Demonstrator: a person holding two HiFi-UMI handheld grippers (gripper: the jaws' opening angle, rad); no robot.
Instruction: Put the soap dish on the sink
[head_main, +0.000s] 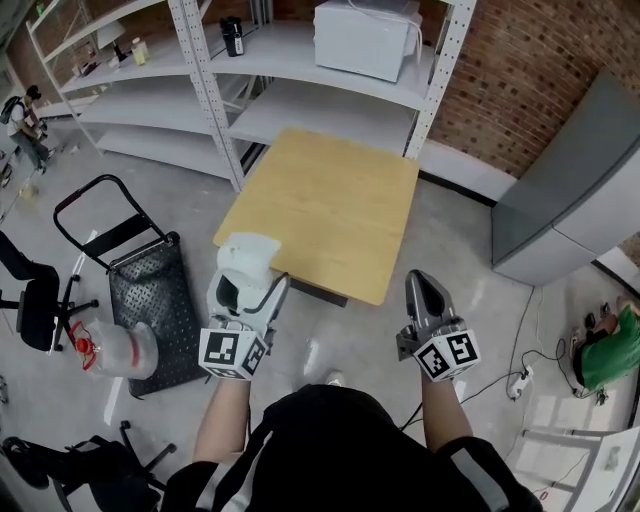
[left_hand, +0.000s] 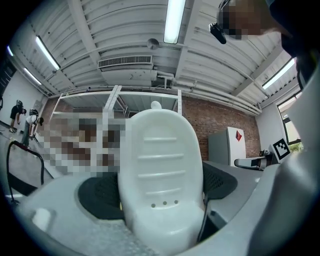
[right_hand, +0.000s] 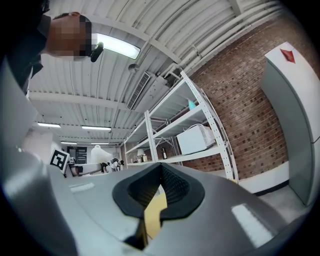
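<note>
The white soap dish (head_main: 247, 258) stands on end in my left gripper (head_main: 246, 284), which is shut on its lower end. In the left gripper view the soap dish (left_hand: 162, 175) fills the middle, ribbed and with three small holes, black pads on both sides of it. My right gripper (head_main: 425, 290) hovers level with the left one, shut with nothing in it; only a thin slit shows between its black pads (right_hand: 175, 187). Both hang above the floor just before the near edge of a wooden table (head_main: 320, 205). No sink is in view.
White metal shelving (head_main: 210, 80) stands behind the table, with a white microwave (head_main: 365, 38) on it. A black platform cart (head_main: 150, 290) and a clear water jug (head_main: 115, 350) are at the left. A grey cabinet (head_main: 575, 190) stands at the right, with a person in green (head_main: 605, 355) beyond.
</note>
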